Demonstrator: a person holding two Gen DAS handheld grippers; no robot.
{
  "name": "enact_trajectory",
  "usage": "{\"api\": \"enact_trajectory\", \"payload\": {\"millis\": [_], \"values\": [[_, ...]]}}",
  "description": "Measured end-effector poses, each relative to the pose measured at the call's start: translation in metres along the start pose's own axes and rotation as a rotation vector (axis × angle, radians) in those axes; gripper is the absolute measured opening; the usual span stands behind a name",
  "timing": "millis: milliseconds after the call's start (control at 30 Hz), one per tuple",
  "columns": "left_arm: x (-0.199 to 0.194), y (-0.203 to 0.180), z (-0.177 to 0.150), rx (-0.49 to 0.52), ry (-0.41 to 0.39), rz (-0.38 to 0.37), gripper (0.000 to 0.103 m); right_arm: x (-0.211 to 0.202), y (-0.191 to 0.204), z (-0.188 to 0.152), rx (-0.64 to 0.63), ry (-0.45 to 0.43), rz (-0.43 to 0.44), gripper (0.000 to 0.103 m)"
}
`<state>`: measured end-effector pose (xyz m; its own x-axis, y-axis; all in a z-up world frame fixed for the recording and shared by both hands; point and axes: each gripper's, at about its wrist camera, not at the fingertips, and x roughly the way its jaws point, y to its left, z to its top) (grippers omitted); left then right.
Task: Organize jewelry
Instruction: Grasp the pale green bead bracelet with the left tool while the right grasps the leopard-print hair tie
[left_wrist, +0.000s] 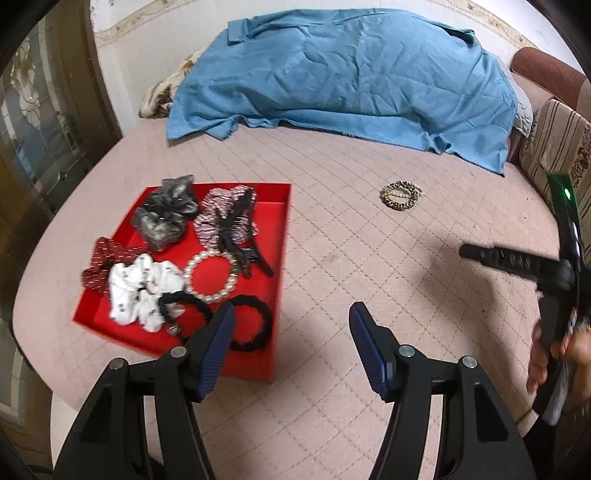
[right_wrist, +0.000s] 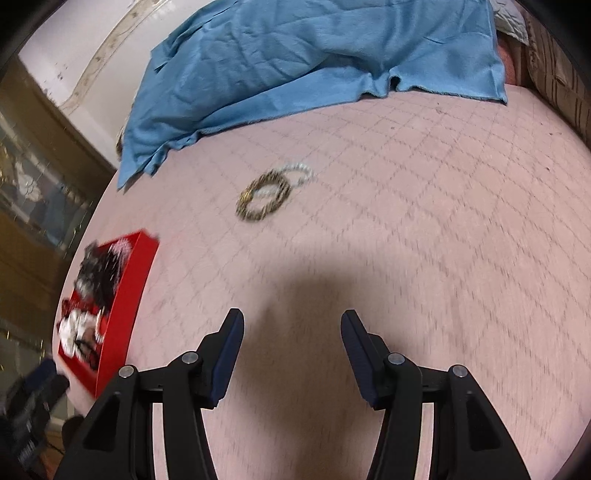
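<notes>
Two bracelets are lying together on the pink quilted bed (right_wrist: 406, 206), well apart from the red tray: a leopard-print bangle (right_wrist: 263, 201) overlapping a white pearl bracelet (right_wrist: 301, 173), the pair also showing in the left wrist view as one small heap (left_wrist: 400, 195). These are looking like the last loose pieces, so the step in hand is judged to be their collection. The right gripper (right_wrist: 291, 325) is hanging empty above the bed with its jaws wide apart, pointing toward the pair; the next move is likely calling for a low approach and a pinch across one thin rim, since the rings are overlapping and could slide on the fabric. The red tray (left_wrist: 284, 229), shallow and square-walled, is already holding a grey scrunchie (left_wrist: 166, 214), a striped scrunchie (left_wrist: 212, 221), a black claw clip (left_wrist: 240, 236), a red dotted scrunchie (left_wrist: 99, 266), a white scrunchie (left_wrist: 140, 291), a pearl ring bracelet (left_wrist: 210, 277) and black hair ties (left_wrist: 251, 325). The left gripper (left_wrist: 291, 317) is hovering wide and empty at the tray's near corner. A rumpled blue cloth (left_wrist: 340, 74) is covering the far side.
</notes>
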<state>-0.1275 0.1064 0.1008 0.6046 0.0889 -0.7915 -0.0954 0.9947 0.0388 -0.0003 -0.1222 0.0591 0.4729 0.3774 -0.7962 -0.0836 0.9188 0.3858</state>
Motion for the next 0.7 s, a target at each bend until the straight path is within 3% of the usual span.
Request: {"api": "enact_trajectory", "payload": {"millis": [367,467,533,700], "values": [[0.047,-0.005,0.022,-0.022,0.045,-0.030,0.063,0.081,0.027,0.075,-0.032,-0.003,-0.027,0.059],[0.056,-0.009,0.027,-0.018,0.050,-0.034,0.063,0.095,0.032,0.083,-0.056,-0.014,-0.098,0.051],[0.061,-0.011,0.031,-0.012,0.053,-0.039,0.063,0.097,0.037,0.083,-0.113,-0.014,-0.180,0.036],[0.066,-0.021,0.043,-0.004,0.049,-0.072,0.063,0.083,0.021,0.075,-0.161,-0.019,-0.286,0.031]]}}
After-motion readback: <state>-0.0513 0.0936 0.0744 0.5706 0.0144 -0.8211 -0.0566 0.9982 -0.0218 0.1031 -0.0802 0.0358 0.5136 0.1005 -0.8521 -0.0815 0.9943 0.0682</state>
